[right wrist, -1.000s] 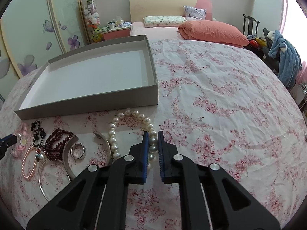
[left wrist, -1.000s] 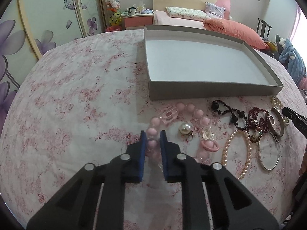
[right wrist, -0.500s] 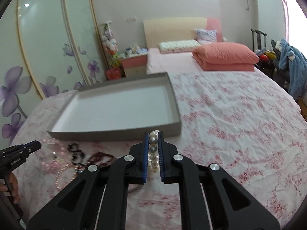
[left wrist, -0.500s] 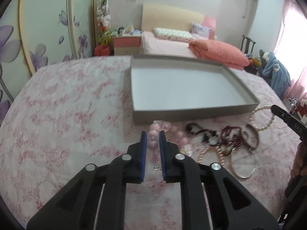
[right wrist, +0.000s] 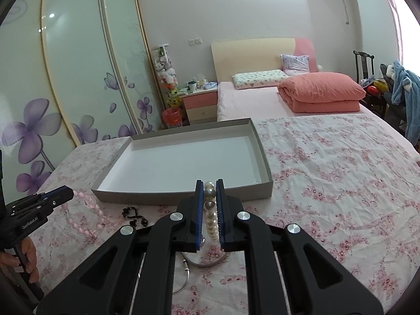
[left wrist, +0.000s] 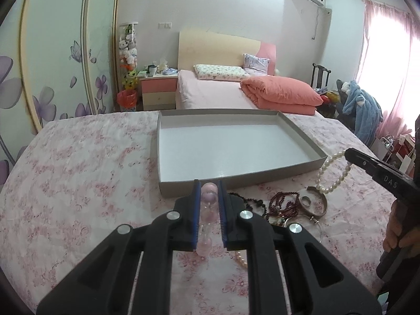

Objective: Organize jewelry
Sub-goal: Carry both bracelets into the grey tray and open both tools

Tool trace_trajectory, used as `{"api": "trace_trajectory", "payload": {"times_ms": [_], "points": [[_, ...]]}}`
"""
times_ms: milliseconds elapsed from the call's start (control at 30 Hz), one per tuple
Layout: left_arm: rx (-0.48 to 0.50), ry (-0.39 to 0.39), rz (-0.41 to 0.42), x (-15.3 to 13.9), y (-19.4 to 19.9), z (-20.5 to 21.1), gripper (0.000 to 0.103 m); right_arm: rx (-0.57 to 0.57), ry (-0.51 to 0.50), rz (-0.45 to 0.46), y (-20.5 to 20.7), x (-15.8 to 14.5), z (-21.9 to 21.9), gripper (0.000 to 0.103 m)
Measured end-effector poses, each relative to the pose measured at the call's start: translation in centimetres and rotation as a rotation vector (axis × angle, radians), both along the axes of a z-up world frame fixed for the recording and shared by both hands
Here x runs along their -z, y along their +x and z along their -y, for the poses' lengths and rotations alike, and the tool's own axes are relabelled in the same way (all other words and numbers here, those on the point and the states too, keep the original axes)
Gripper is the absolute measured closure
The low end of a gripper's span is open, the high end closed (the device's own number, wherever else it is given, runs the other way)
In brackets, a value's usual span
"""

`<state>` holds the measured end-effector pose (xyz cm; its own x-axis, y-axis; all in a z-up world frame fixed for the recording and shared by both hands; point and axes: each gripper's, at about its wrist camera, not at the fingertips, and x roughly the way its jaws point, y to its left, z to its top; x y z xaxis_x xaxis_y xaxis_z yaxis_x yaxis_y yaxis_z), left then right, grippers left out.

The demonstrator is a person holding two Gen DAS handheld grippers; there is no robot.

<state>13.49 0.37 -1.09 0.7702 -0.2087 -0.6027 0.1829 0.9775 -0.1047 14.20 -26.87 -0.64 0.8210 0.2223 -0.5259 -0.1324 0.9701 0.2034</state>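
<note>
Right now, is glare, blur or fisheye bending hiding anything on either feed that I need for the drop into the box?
Left wrist view: the window is blown out at right, the wardrobe doors bow, but the gray box and pink bead bracelet read sharp. Right wrist view: evenly lit, a small ceiling-light reflection on the wardrobe glass, the pearl bracelet crisp.

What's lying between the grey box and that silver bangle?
Only bare floral cloth separates the shallow grey cardboard box from the wide silver bangle, per the left wrist view.
</note>
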Motion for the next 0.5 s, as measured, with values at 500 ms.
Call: {"api": "trace_trajectory", "payload": {"times_ms": [500], "points": [[-0.003, -0.028, 0.064, -2.2, -0.7, 0.0, 0.089, -0.044, 0.013, 0.051, -0.7, -1.3, -1.5, 0.093]]}}
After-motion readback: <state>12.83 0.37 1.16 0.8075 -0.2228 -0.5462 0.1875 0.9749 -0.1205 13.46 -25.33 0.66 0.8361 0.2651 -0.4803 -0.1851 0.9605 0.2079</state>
